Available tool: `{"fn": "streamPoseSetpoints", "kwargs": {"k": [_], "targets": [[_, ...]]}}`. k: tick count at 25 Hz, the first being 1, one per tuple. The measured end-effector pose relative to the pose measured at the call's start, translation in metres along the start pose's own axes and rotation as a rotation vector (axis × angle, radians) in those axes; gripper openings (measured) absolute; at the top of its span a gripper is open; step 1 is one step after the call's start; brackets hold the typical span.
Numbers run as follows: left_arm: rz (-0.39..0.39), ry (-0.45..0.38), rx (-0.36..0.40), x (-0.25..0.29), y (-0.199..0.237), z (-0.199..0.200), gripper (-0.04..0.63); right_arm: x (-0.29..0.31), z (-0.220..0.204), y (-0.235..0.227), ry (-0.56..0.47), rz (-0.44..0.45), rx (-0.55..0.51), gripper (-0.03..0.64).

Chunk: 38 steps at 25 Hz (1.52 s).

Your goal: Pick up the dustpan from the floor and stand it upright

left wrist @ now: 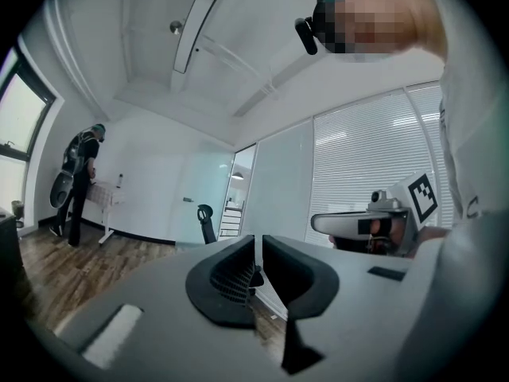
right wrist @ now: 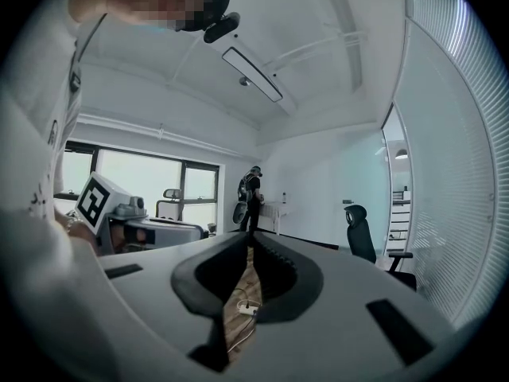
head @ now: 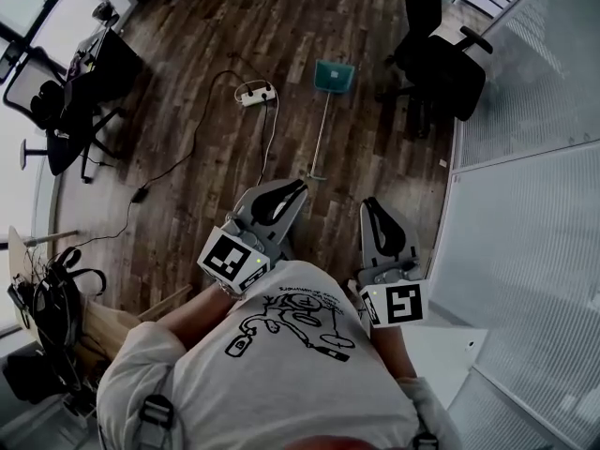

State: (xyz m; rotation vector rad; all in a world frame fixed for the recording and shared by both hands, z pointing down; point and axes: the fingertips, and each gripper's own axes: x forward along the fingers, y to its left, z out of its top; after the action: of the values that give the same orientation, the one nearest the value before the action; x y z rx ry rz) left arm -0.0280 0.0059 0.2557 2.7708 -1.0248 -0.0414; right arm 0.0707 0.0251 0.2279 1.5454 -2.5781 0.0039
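1. Can see the dustpan [head: 334,75] lying flat on the wood floor [head: 216,26]: teal pan end far away, long thin handle pointing back toward the person.
2. In the head view, shows the handle's near end just ahead of the left hand-held gripper [head: 295,187], with no touching.
3. Holds that left hand-held gripper level, jaws shut tight together, nothing between them.
4. Holds the right hand-held gripper [head: 373,204] beside it, a little apart. Jaws shut too, tips meeting, nothing held. Only lets the floor and a cord peek through the slim gap lower down.
5. Can see a white power strip [head: 255,94] just left of the pan, cord trailing over the floor.
6. Can see a black chair [head: 441,64] to the right of the dustpan, next to a glass wall [head: 525,111].
7. Far off, shows another person [left wrist: 79,177] standing at a white bench [left wrist: 103,197].
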Motion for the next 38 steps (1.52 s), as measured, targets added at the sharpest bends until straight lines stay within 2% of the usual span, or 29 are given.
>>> {"fn": "streamPoseSetpoints", "kwargs": {"k": [10, 19, 28, 38], "targets": [[-0.002, -0.005, 0.003, 0.039, 0.105, 0.025, 0.026, 0.114, 0.017, -0.015, -0.003, 0.008, -0.012, 0.020], [-0.001, 0.002, -0.009, 0.055, 0.159, 0.025, 0.026, 0.169, 0.012, -0.018, 0.010, 0.005, -0.001, 0.020], [-0.011, 0.026, -0.031, 0.082, 0.159, 0.015, 0.026, 0.177, -0.004, -0.043, 0.043, -0.001, 0.026, 0.020], [0.026, 0.035, -0.065, 0.126, 0.149, 0.008, 0.026, 0.174, -0.015, -0.092, 0.072, 0.021, 0.027, 0.020]]}}
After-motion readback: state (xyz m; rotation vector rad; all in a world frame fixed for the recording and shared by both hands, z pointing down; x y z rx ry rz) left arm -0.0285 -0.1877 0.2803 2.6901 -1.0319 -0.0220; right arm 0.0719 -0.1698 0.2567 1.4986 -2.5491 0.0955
